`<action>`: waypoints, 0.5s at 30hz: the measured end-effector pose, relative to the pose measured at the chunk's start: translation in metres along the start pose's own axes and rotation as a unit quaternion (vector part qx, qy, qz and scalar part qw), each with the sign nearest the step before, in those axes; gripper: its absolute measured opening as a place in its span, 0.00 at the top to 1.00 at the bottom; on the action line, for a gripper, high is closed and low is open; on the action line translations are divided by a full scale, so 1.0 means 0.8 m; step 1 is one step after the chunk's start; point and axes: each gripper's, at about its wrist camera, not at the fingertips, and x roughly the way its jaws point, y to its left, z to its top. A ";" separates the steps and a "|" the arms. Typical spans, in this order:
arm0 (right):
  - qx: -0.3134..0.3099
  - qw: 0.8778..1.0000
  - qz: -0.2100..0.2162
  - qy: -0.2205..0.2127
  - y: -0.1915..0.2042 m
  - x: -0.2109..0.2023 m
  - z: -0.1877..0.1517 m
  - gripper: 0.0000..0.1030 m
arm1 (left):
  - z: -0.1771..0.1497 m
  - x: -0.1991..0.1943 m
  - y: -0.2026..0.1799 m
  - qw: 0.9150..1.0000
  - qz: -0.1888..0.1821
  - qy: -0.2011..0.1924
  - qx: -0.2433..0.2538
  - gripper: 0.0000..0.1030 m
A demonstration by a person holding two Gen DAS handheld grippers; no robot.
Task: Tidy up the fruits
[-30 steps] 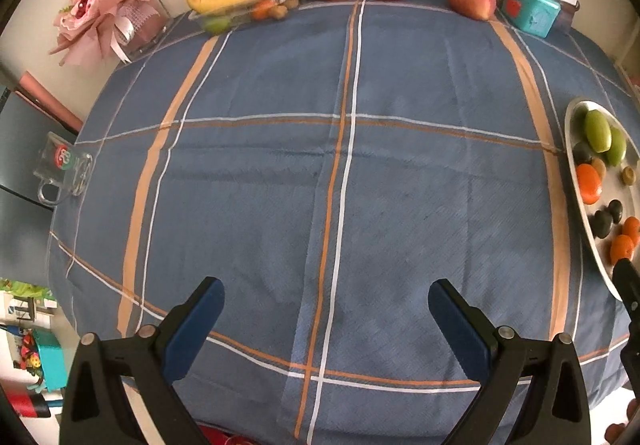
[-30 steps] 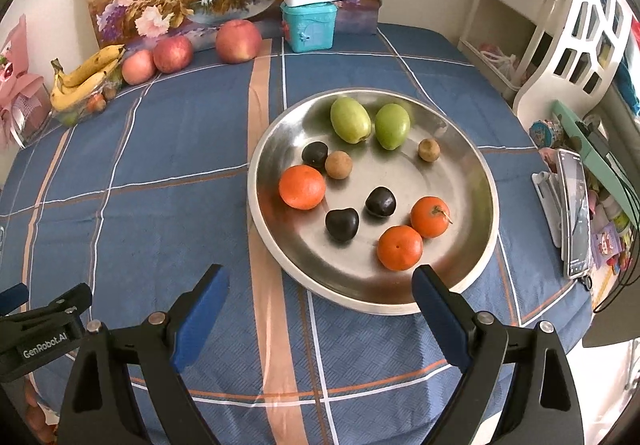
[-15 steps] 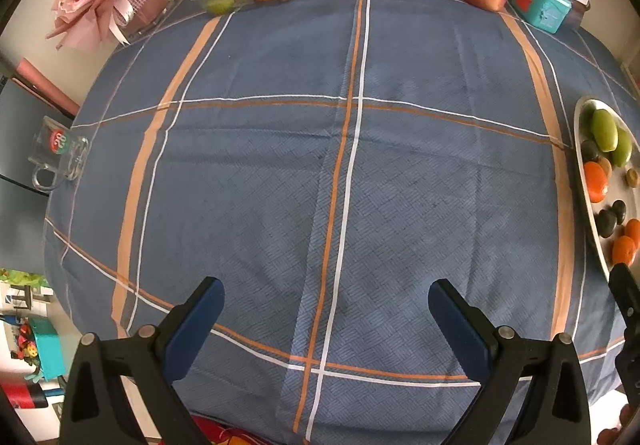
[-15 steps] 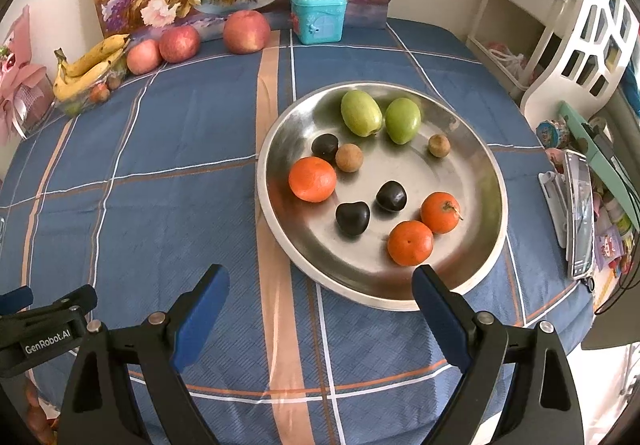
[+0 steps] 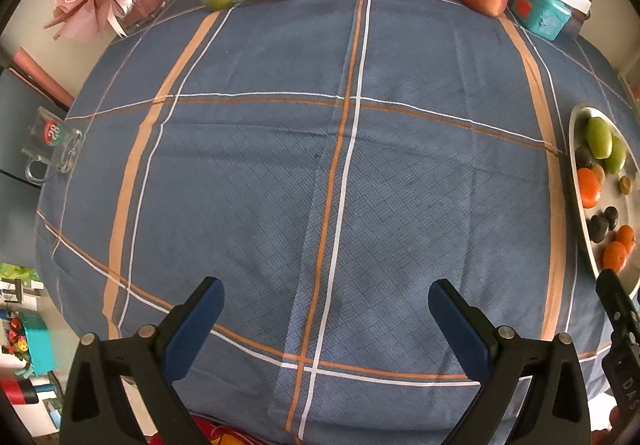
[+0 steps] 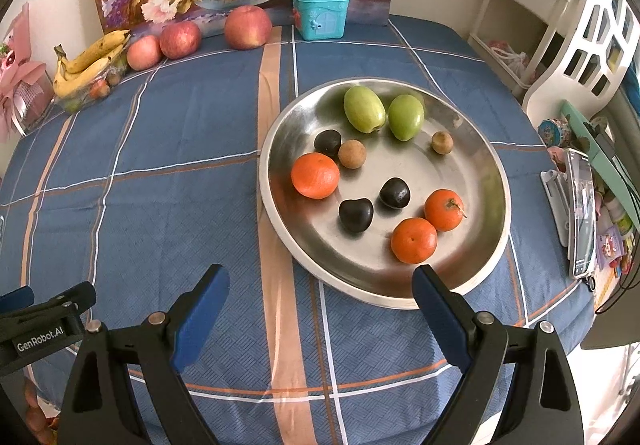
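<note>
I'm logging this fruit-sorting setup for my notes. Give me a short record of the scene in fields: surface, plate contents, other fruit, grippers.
surface: table with blue plaid cloth
plate: steel, holds three oranges, two green fruits, three dark fruits, two small brown fruits
other fruit: bananas and three apples at the far edge
left gripper: jaws open, empty, over bare cloth
right gripper: jaws open, empty, at the plate's near rim
</note>
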 end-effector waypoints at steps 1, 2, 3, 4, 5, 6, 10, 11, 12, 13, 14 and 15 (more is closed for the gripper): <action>0.000 1.000 0.000 0.000 0.000 0.000 0.000 0.10 | 0.000 0.001 0.000 1.000 -0.001 0.001 -0.001 0.00; 0.000 1.000 0.000 0.001 0.001 0.000 0.000 0.10 | 0.000 0.001 0.000 1.000 -0.002 0.002 -0.002 0.00; 0.000 1.000 0.000 0.001 0.001 0.000 0.000 0.10 | 0.000 0.002 0.001 1.000 -0.002 0.002 -0.002 0.00; 0.000 1.000 0.000 0.001 0.001 0.000 0.000 0.10 | 0.000 0.003 0.001 1.000 -0.002 0.002 -0.002 0.00; 0.000 1.000 0.000 0.001 0.001 0.001 0.000 0.10 | 0.001 0.003 0.002 1.000 -0.002 0.003 -0.003 0.00; 0.000 1.000 0.000 0.001 0.000 0.001 0.000 0.10 | 0.000 0.003 0.002 1.000 -0.002 0.003 -0.004 0.00; -0.001 1.000 0.001 0.001 0.000 0.001 0.000 0.10 | 0.000 0.003 0.001 1.000 -0.002 0.004 -0.006 0.00; -0.001 1.000 0.001 0.001 0.000 0.001 0.000 0.10 | -0.001 0.004 0.001 1.000 -0.002 0.005 -0.007 0.00; -0.001 1.000 0.001 0.001 0.000 0.001 0.000 0.10 | -0.001 0.004 0.001 1.000 -0.002 0.005 -0.007 0.00; -0.001 1.000 0.001 0.001 0.000 0.001 -0.001 0.10 | 0.000 0.004 0.000 1.000 -0.002 0.006 -0.007 0.00; -0.001 1.000 0.001 0.001 0.000 0.001 -0.001 0.10 | -0.001 0.004 0.001 1.000 -0.002 0.005 -0.007 0.00; 0.000 1.000 0.000 0.001 0.001 0.001 -0.001 0.10 | 0.000 0.004 0.001 1.000 -0.002 0.005 -0.007 0.00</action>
